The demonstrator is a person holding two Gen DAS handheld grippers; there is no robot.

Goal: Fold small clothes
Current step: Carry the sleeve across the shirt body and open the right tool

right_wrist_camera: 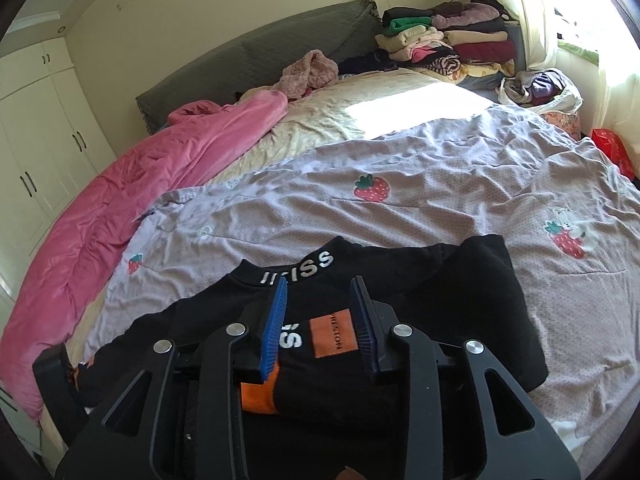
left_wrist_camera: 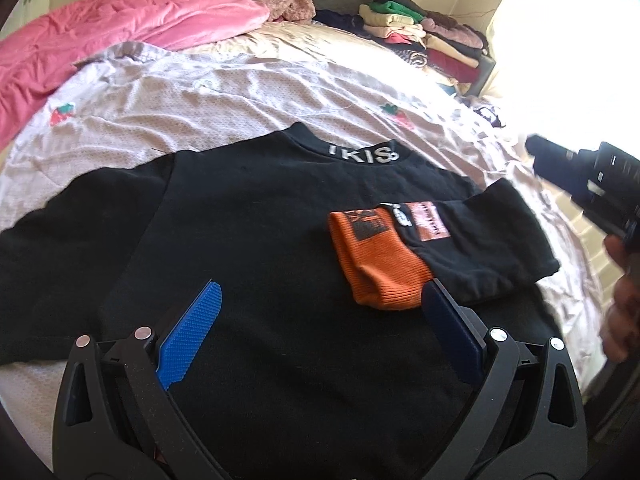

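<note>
A small black sweater (left_wrist_camera: 248,216) with white letters on its collar lies flat on the bed, collar away from me. Its right sleeve, with an orange cuff (left_wrist_camera: 376,264), is folded in over the body. My left gripper (left_wrist_camera: 320,300) is open just above the sweater's lower half, empty. My right gripper shows at the right edge of the left wrist view (left_wrist_camera: 532,148). In the right wrist view the right gripper (right_wrist_camera: 320,288) is open above the folded sleeve (right_wrist_camera: 460,320) and its orange patch (right_wrist_camera: 332,336), holding nothing.
The bed has a lilac strawberry-print cover (right_wrist_camera: 400,208) under the sweater. A pink blanket (right_wrist_camera: 120,192) lies along the left. Folded clothes (right_wrist_camera: 448,40) are stacked at the head of the bed, right. White wardrobe doors (right_wrist_camera: 36,140) stand at left.
</note>
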